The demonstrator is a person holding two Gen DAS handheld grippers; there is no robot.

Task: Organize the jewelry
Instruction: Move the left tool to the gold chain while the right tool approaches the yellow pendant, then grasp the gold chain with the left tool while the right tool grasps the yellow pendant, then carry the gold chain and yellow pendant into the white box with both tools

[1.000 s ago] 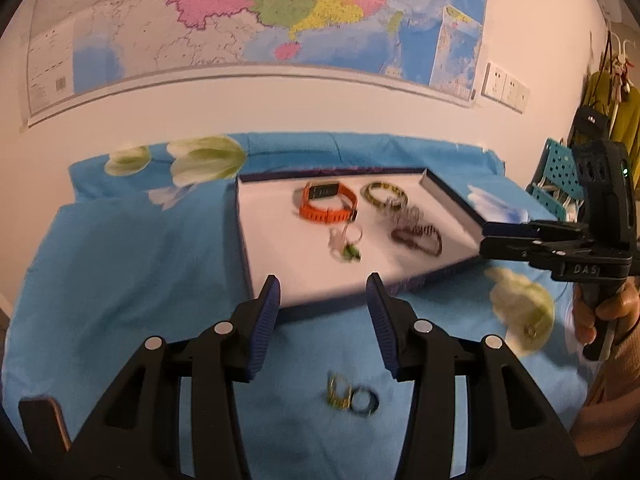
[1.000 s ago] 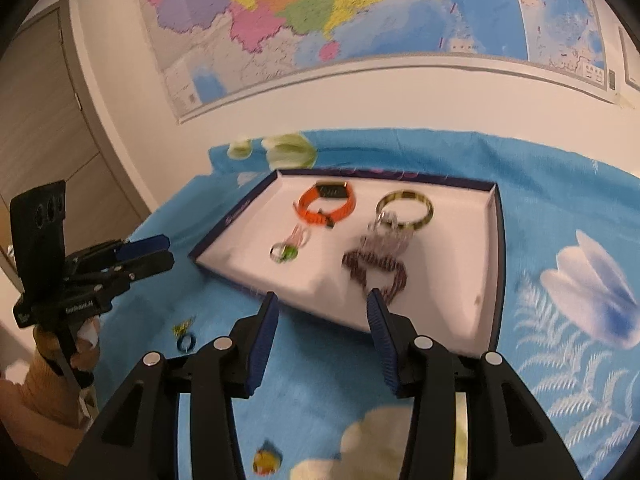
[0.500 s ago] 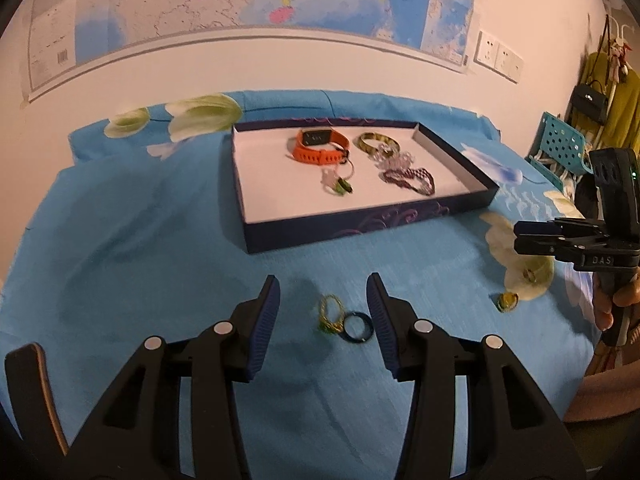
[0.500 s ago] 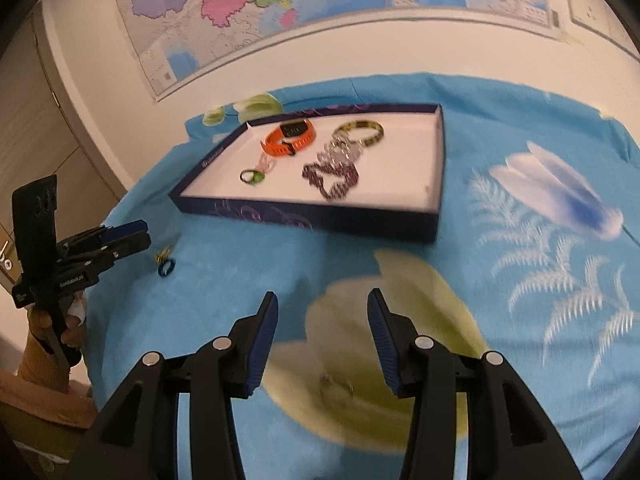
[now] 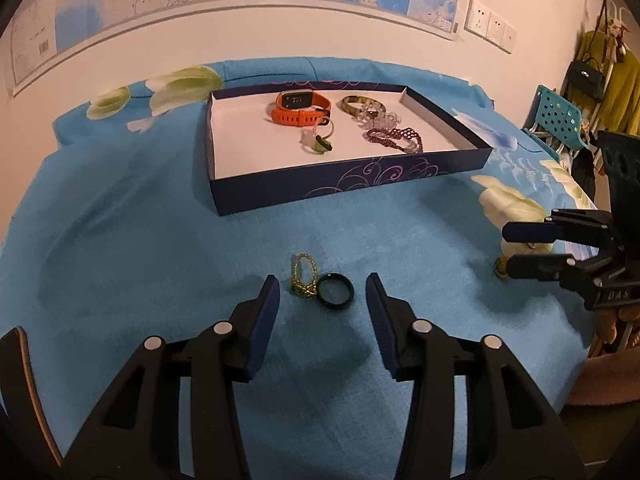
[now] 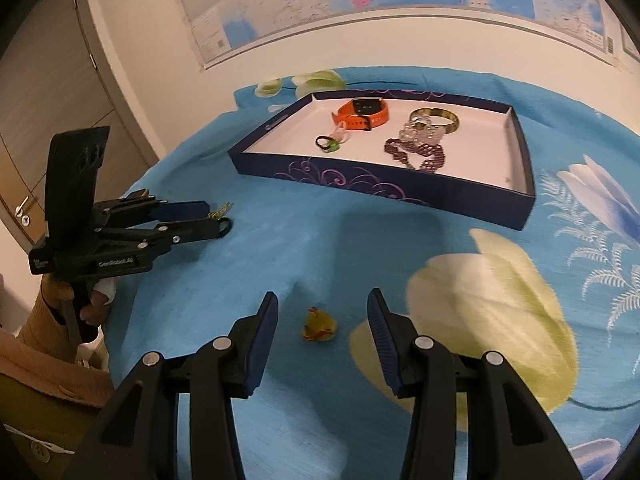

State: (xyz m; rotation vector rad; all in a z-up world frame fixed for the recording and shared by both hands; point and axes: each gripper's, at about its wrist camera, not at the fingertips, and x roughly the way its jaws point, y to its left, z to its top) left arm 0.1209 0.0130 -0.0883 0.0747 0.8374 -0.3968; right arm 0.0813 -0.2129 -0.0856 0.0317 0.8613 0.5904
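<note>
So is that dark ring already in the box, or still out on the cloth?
Out. The dark ring lies on the blue cloth beside a gold ring, short of the box.

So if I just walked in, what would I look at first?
Probably the dark blue box on the bright blue flowered cloth, with an orange watch and bracelets inside. Then the little pieces outside it: a black ring beside a gold chain ring, and a small yellow trinket.
</note>
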